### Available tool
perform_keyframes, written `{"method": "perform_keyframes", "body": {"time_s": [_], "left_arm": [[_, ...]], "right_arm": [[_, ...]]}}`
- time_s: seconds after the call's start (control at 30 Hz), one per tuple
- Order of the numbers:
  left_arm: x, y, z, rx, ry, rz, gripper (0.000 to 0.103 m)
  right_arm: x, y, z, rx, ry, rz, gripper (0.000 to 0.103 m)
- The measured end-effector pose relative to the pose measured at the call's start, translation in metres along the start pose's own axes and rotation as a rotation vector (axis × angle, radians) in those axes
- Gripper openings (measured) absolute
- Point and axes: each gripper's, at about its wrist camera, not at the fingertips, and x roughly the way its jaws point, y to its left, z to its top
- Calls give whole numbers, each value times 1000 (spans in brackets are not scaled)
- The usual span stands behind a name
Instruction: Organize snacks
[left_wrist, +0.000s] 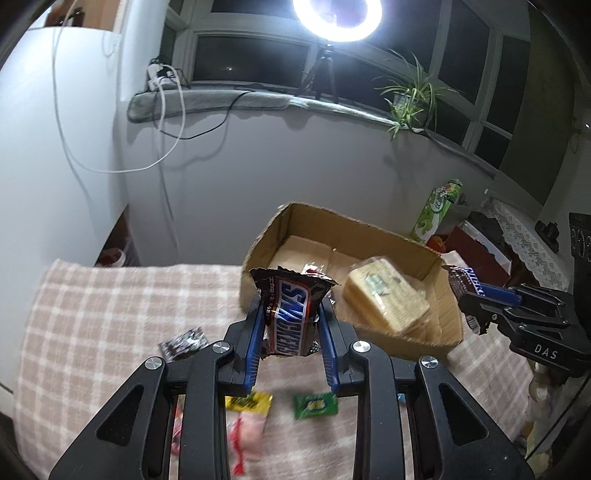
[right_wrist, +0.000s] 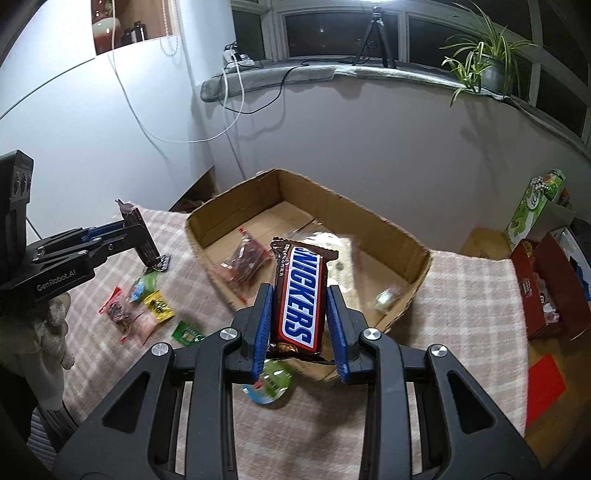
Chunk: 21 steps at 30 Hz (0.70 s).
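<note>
Each gripper holds a candy bar up above the table, so the step in hand looks like carrying both bars over to the open brown cardboard box (right_wrist: 402, 236) and dropping them in. To do it well, move each bar right over the box floor, past the near wall, and go low before letting go, so the bars land flat and do not bounce out. Aim for a bare spot, since a clear pack of yellow biscuits (left_wrist: 386, 297) and a small clear bag of red-brown snacks (right_wrist: 245, 264) already lie inside. The left gripper (left_wrist: 291, 325) has its blue jaws only a little way apart, pressing on both sides of a brown Snickers bar in a shiny wrapper (left_wrist: 286, 317), which stands up between them. The right gripper (right_wrist: 299, 328) is the same, squeezing a second brown Snickers bar (right_wrist: 301, 299) by its long edges. More little sweets wait on the pink checked tablecloth (left_wrist: 110, 306), like a small green packet (left_wrist: 314, 404) and a small yellow packet (left_wrist: 251, 402)
</note>
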Motion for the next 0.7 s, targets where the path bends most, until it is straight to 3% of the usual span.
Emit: {"method": "perform_keyframes", "body": {"time_s": [0.7], "left_arm": [[76,-30,44,35,39,-13,26]], "right_arm": [[57,-73,27,71,49,-63,30]]}}
